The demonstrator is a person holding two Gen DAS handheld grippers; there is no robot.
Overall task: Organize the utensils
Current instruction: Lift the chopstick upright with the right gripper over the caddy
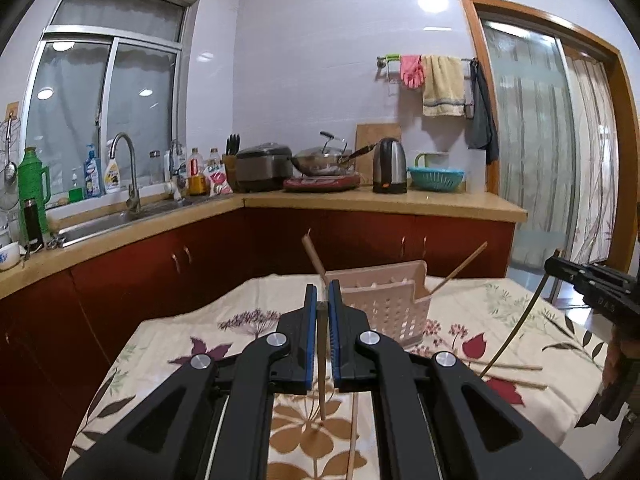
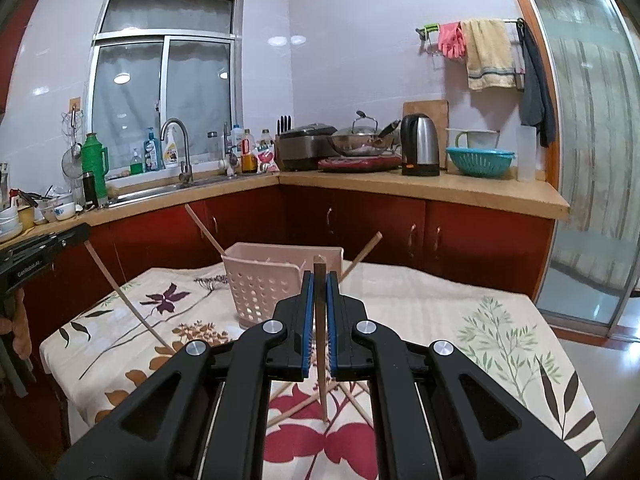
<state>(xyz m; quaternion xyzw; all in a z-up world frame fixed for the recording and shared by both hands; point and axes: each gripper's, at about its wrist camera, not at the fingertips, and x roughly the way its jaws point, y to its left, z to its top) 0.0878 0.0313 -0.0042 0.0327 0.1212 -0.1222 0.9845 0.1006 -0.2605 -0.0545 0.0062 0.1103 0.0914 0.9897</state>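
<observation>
Both grippers are clamped on a chopstick each: the left gripper (image 1: 323,300) on one chopstick (image 1: 321,364), the right gripper (image 2: 319,286) on another chopstick (image 2: 320,320). Beyond them the pink utensil basket (image 2: 260,280) stands mid-table, two chopsticks leaning inside. Loose chopsticks (image 2: 296,408) lie before it; bare tablecloth (image 2: 460,312) stretches to its right edge.

Lower ends of two wooden chopsticks (image 2: 204,229) hidden inside perforated pink plastic utensil basket (image 2: 256,292). Black right gripper (image 1: 592,284) cut off by frame edge; its jaw state unreadable there.
</observation>
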